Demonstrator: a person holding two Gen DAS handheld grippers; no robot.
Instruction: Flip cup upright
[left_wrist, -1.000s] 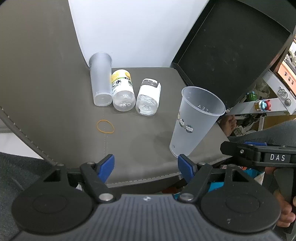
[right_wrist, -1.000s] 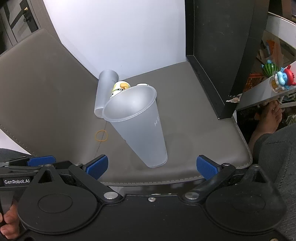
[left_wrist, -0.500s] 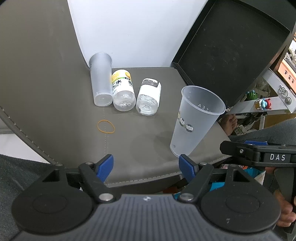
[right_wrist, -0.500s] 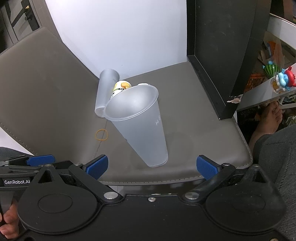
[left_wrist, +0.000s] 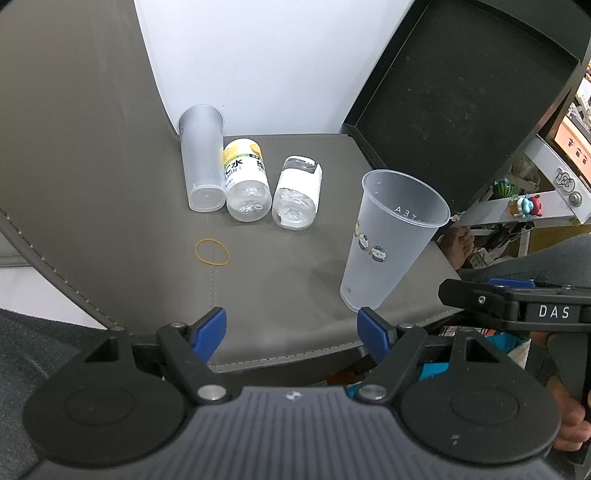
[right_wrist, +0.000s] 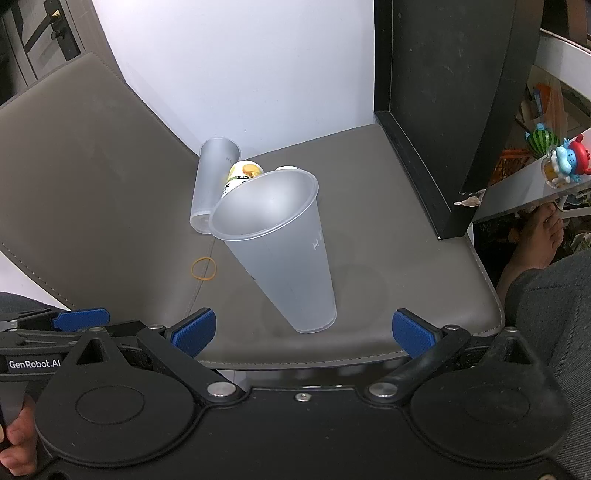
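Observation:
A frosted plastic cup (left_wrist: 388, 240) with small cartoon prints stands upright on the grey leather seat (left_wrist: 280, 280), near its front right edge. It also shows in the right wrist view (right_wrist: 280, 251), mouth up. My left gripper (left_wrist: 291, 332) is open and empty, held back at the seat's front edge, left of the cup. My right gripper (right_wrist: 303, 328) is open and empty, just in front of the cup's base, not touching it.
A second frosted cup (left_wrist: 203, 162) lies on its side at the back beside two lying clear bottles (left_wrist: 245, 184) (left_wrist: 297, 197). A yellow rubber band (left_wrist: 212, 252) lies left of middle. A black panel (left_wrist: 461, 96) stands at the right.
Almost nothing has moved; the cup stays upright and both grippers stay open, with the views shifting only slightly.

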